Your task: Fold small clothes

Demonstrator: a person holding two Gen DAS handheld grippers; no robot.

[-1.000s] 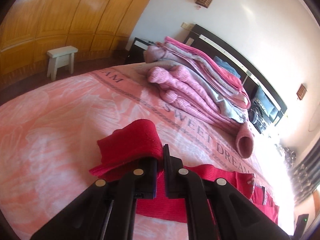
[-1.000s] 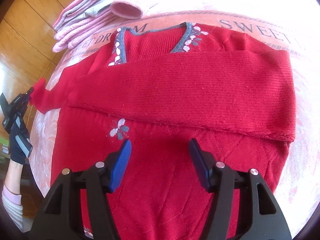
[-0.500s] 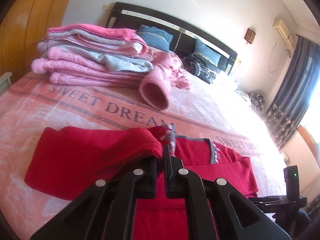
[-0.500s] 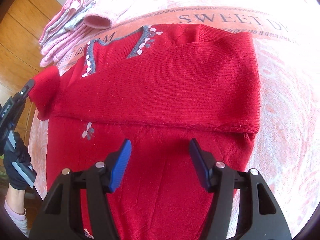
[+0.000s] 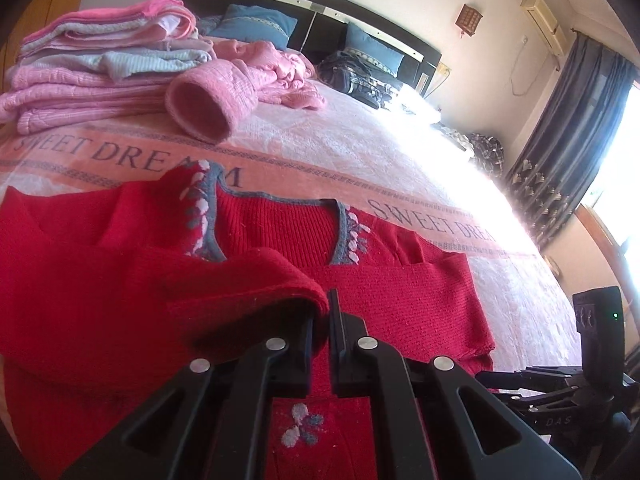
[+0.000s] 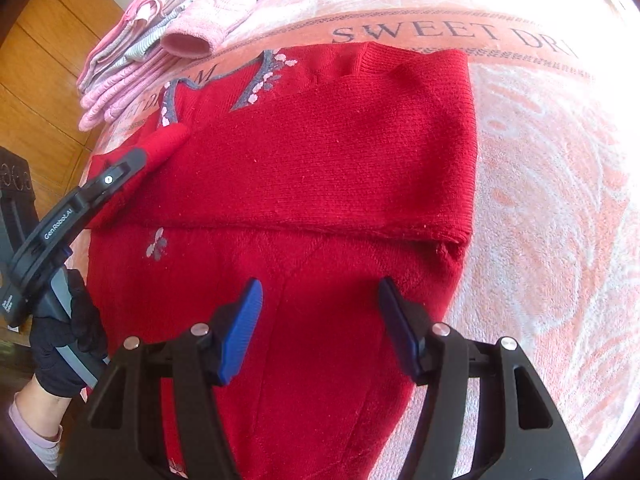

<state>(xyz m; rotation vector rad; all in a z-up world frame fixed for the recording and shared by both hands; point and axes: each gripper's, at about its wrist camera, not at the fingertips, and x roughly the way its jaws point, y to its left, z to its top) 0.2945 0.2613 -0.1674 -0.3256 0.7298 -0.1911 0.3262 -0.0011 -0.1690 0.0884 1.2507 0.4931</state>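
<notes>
Carried further across since the earlier frame, the red knitted sleeve cuff (image 5: 256, 280) now hangs over the red knitted sweater (image 6: 320, 152) near its grey-trimmed neckline, pinched in the closed left gripper (image 5: 322, 320). Nearer the hem, the right gripper (image 6: 320, 320) hovers with blue pads spread apart above the sweater on the pink bedspread (image 6: 540, 200).

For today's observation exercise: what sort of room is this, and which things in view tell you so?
Most likely a home bedroom: a bed with a dark headboard, blue pillows, a "SWEET DREAM" bedspread and stacked pink clothes.
</notes>
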